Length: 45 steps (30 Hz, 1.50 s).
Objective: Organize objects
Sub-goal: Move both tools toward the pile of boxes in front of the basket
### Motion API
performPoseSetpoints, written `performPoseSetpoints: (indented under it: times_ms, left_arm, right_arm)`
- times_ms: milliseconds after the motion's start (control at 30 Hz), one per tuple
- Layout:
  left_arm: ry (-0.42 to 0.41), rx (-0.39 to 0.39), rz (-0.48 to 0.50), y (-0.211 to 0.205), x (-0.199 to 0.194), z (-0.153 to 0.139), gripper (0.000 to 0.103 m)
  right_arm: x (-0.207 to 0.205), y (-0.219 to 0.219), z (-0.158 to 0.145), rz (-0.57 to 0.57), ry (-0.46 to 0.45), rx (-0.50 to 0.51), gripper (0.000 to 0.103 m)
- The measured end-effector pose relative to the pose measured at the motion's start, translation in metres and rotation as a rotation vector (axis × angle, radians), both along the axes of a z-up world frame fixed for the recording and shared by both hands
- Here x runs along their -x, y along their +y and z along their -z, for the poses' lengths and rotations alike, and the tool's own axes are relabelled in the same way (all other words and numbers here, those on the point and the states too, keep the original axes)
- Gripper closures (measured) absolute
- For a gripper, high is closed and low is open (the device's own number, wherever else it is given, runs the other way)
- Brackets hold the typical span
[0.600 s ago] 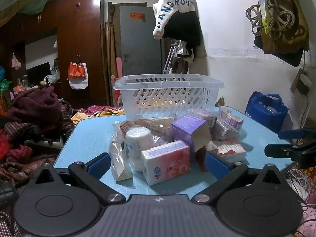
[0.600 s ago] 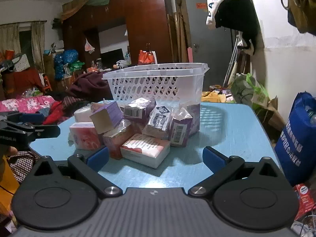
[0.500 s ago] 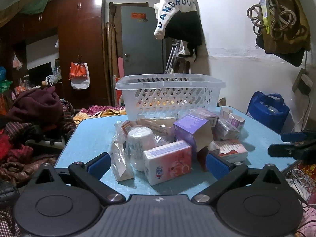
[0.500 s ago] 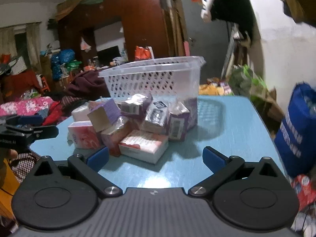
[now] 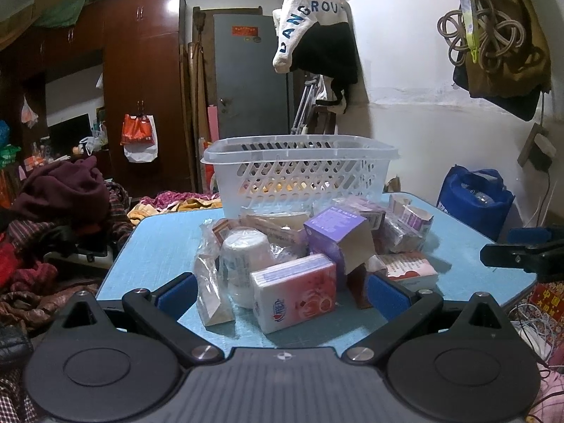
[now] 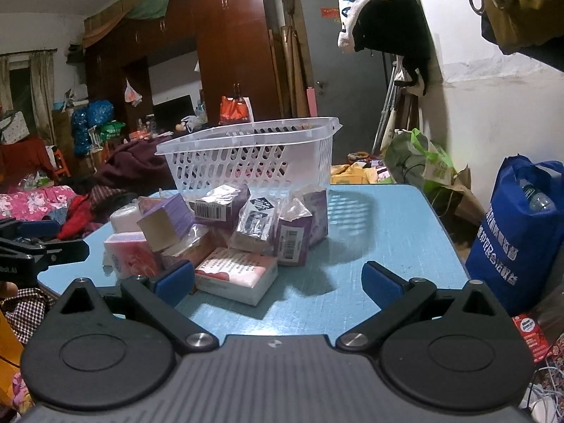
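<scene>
A heap of small boxes and packets lies on the blue table [image 5: 155, 243]. In the left wrist view a pink tissue pack [image 5: 294, 290] lies nearest, with a white roll [image 5: 243, 257] and a purple box [image 5: 335, 236] behind. A white slotted basket [image 5: 299, 172] stands at the table's far side. My left gripper [image 5: 280, 290] is open, its fingers either side of the pink pack. My right gripper [image 6: 278, 280] is open near the table's front edge, with a flat pink-and-white box [image 6: 236, 273] just ahead. The basket [image 6: 250, 158] and the heap show there too.
A blue bag [image 6: 518, 232] stands right of the table. Piled clothes [image 5: 60, 204] lie on the left. A wardrobe [image 5: 141, 81] and a grey door [image 5: 250, 77] stand behind. Each gripper shows at the edge of the other's view.
Both grippers have shifted slightly; the right one swung a little to the left and back. Nothing on the table has moved and both grippers stay open.
</scene>
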<state>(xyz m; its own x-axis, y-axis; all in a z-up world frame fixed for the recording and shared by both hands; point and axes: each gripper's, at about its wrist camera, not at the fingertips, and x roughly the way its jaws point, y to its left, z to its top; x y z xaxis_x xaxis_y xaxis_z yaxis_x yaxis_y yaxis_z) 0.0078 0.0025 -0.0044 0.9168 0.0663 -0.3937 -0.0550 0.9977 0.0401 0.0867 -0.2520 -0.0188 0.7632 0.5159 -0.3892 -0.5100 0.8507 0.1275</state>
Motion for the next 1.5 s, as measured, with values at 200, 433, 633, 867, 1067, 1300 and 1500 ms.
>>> performPoseSetpoints:
  times_ms: [200, 433, 633, 867, 1067, 1300, 1500]
  left_arm:
    - [-0.018, -0.012, 0.001, -0.001, 0.001, 0.0, 0.0]
    - [-0.008, 0.028, 0.028, 0.004, -0.003, 0.004, 0.006]
    - [-0.067, 0.064, 0.035, 0.01, 0.0, 0.001, 0.0]
    - [-0.021, 0.091, 0.092, 0.015, -0.014, 0.003, 0.0]
    - [-0.074, 0.059, 0.053, 0.016, -0.003, 0.002, 0.0]
    - [-0.107, 0.026, 0.06, 0.013, 0.0, 0.002, 0.0]
    - [-0.161, 0.09, 0.059, 0.023, 0.005, 0.002, 0.002]
  right_arm:
    - [0.002, 0.001, 0.0, 0.001, -0.01, 0.006, 0.0]
    - [0.003, 0.001, -0.001, 0.002, -0.021, 0.013, 0.0]
    - [0.003, 0.001, -0.001, 0.0, -0.019, 0.011, 0.0]
    - [0.003, 0.002, 0.0, -0.005, -0.033, 0.015, 0.0]
    - [0.002, 0.001, 0.001, -0.003, -0.037, 0.016, 0.0]
    - [0.005, 0.003, 0.003, -0.014, -0.08, 0.034, 0.0]
    - [0.004, 0.002, 0.003, -0.002, -0.098, 0.038, 0.0]
